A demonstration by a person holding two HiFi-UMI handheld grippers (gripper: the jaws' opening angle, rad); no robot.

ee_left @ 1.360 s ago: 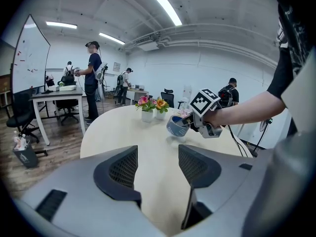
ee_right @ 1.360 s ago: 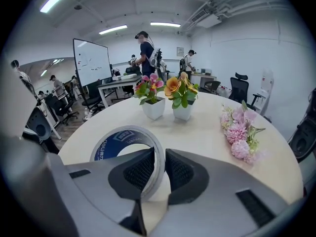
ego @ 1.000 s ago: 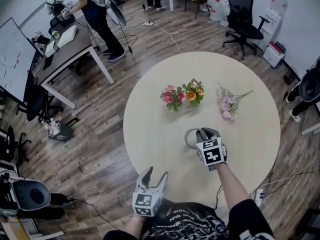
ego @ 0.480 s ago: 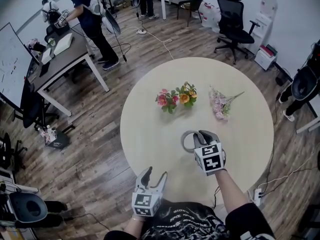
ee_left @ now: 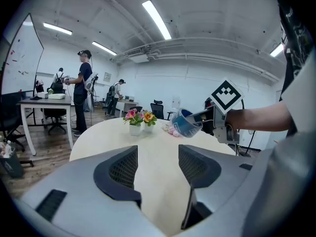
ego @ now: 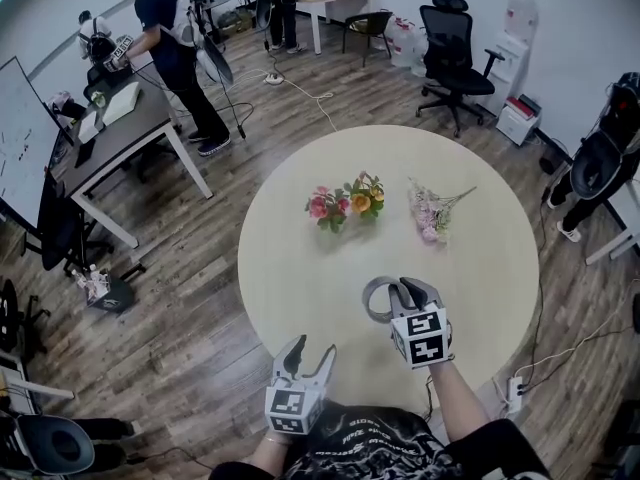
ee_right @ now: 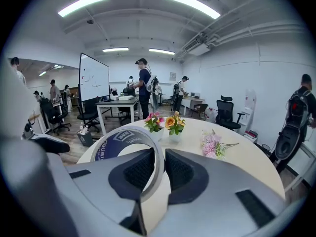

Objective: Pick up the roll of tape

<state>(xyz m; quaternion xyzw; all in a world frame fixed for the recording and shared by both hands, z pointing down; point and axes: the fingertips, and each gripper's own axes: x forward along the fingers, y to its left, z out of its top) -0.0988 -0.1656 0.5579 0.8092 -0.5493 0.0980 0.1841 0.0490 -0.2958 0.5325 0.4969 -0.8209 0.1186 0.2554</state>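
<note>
right gripper pinched narrow on the tape roll wall, roll held just above the table, near-right side. left gripper wide, empty. risk: single-wall pinch, roll could pivot or slip out if swung fast.

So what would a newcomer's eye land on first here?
The right gripper, clamped on the wall of the tape and holding it above the round table. Then the flowers at the table's middle, and the left gripper, open and empty at the near edge.
</note>
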